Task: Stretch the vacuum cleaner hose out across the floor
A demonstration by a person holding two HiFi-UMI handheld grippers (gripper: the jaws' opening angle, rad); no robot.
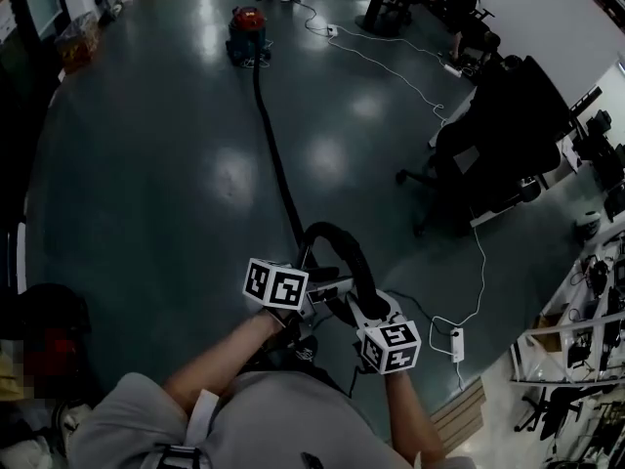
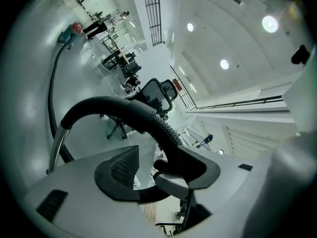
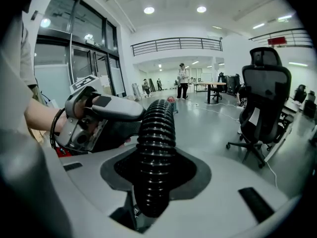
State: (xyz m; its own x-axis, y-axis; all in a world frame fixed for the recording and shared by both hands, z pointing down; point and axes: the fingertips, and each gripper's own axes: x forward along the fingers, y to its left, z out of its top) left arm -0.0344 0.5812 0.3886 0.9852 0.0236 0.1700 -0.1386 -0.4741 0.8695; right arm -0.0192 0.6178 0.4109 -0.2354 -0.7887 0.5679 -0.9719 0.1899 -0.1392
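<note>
Head view, left to right: a red-and-teal vacuum cleaner (image 1: 246, 35) stands far up the dark, glossy floor (image 1: 146, 164). Its black hose (image 1: 276, 159) runs from it in a long, gently bending line down the floor toward the person. Near the person the hose lifts off the floor and meets a curved black handle bend (image 1: 342, 242) that arches up between the two tools. The left claw (image 1: 322, 291) reaches in from below on a raised forearm. The right claw (image 1: 363, 311) sits just beside it, under the arch. Further right, a white power cable (image 1: 479, 262) trails across the floor to a power strip (image 1: 456, 343), and black office chairs (image 1: 488, 135) stand along the room's edge.

Left gripper view: a chrome tube (image 2: 58, 145) rises at the left into the smooth handle bend, and the ribbed hose drops from that bend between the left claw's jaws. Those jaws stand apart. The hose lies against one jaw, and daylight shows between it and the other, textured pad, so it is not clamped.

Right gripper view: the left claw and the hand holding it fill the left side. In the centre the ribbed hose passes straight between the right claw's jaws, and both dark pads press on it in a firm grip. One of the office chairs stands at the right, and a person (image 3: 182, 81) stands far down the hall.
</note>
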